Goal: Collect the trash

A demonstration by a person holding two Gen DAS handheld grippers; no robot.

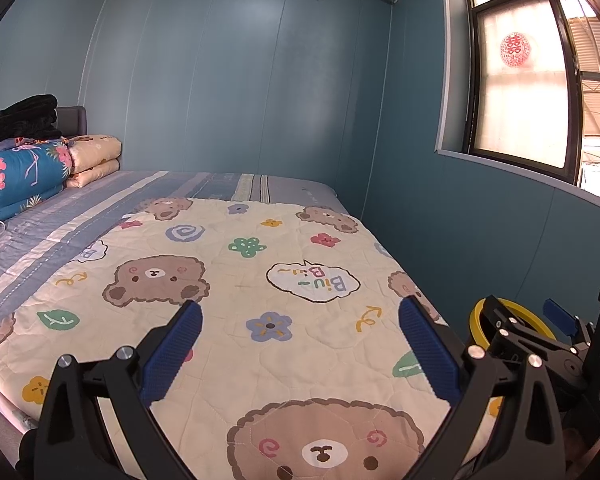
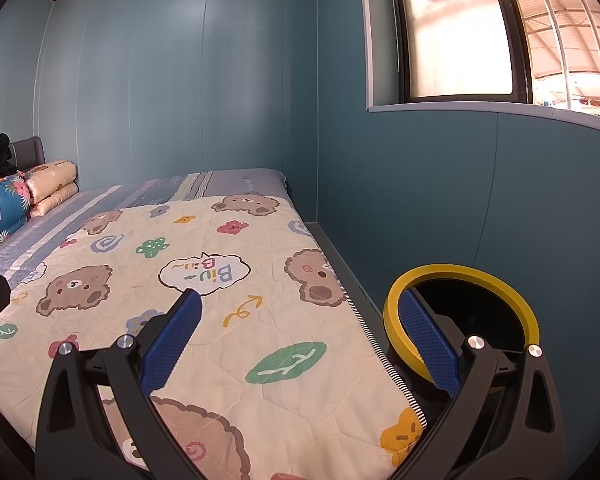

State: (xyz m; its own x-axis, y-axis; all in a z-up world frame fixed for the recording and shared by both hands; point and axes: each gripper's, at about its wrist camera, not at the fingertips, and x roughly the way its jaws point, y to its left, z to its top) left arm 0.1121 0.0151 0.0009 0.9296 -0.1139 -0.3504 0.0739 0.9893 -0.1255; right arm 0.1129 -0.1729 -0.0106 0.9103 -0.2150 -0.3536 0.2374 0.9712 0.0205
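Observation:
A trash bin with a yellow rim (image 2: pixel 460 312) and a dark inside stands on the floor between the bed and the blue wall; its rim also shows in the left wrist view (image 1: pixel 478 320). My left gripper (image 1: pixel 300 320) is open and empty above the bear-print quilt (image 1: pixel 240 300). My right gripper (image 2: pixel 300 312) is open and empty over the quilt's right edge (image 2: pixel 260 320), its right finger in front of the bin. The right gripper also shows in the left wrist view (image 1: pixel 540 340). No trash is visible on the bed.
Folded blankets (image 1: pixel 28 172) and a black garment (image 1: pixel 24 120) lie at the head of the bed. A striped sheet (image 1: pixel 140 192) covers the far part. Blue walls close the far and right sides, with a window (image 2: pixel 460 32) at the right.

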